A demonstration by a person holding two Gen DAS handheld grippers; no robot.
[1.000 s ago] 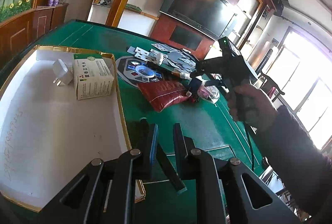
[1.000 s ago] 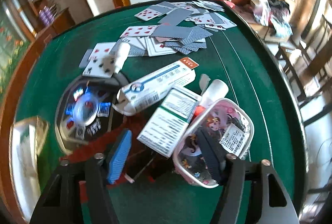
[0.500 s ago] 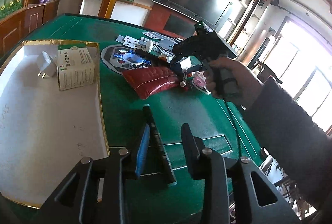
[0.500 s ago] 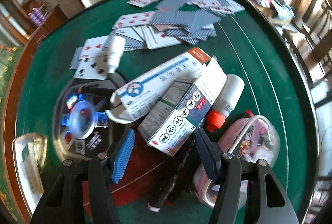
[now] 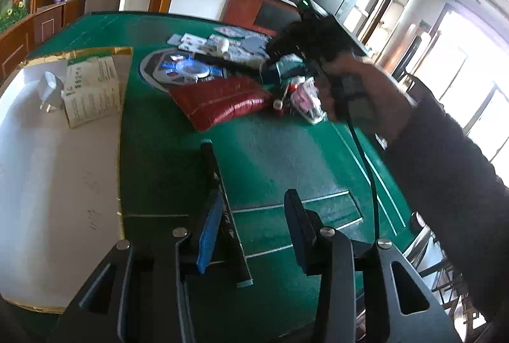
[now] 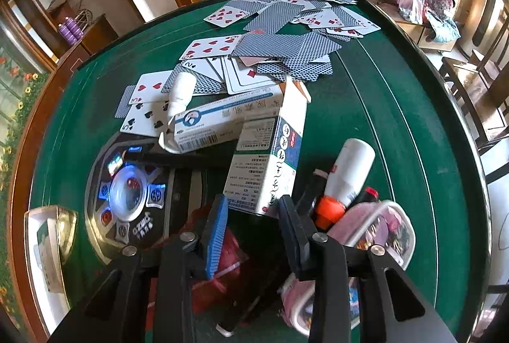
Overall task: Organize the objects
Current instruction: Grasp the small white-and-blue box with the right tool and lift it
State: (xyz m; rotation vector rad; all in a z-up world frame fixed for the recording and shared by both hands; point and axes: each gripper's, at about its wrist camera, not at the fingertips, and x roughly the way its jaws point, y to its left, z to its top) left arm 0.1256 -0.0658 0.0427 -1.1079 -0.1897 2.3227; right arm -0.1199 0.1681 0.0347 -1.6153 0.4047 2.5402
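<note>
My right gripper (image 6: 254,209) is shut on a white and green medicine box (image 6: 267,161), lifted at a tilt above the clutter. Under it lie a long white and blue box (image 6: 219,123), a white bottle with an orange cap (image 6: 346,181), a pink patterned pouch (image 6: 375,235) and a red purse (image 5: 222,98). My left gripper (image 5: 251,209) is open and empty above the green felt, next to the white gold-rimmed tray (image 5: 47,168). The tray holds a medicine box (image 5: 92,88) and a white plug (image 5: 51,88).
Playing cards (image 6: 273,37) are scattered across the far side of the green table (image 6: 397,120). A round black console with blue lights (image 6: 127,193) sits in the table centre. A small white bottle (image 6: 181,92) lies on the cards. Chairs stand off the right edge.
My right gripper closed on the white and green box and lifted it off the pile. My left gripper opened wider and drew back a little from the tray.
</note>
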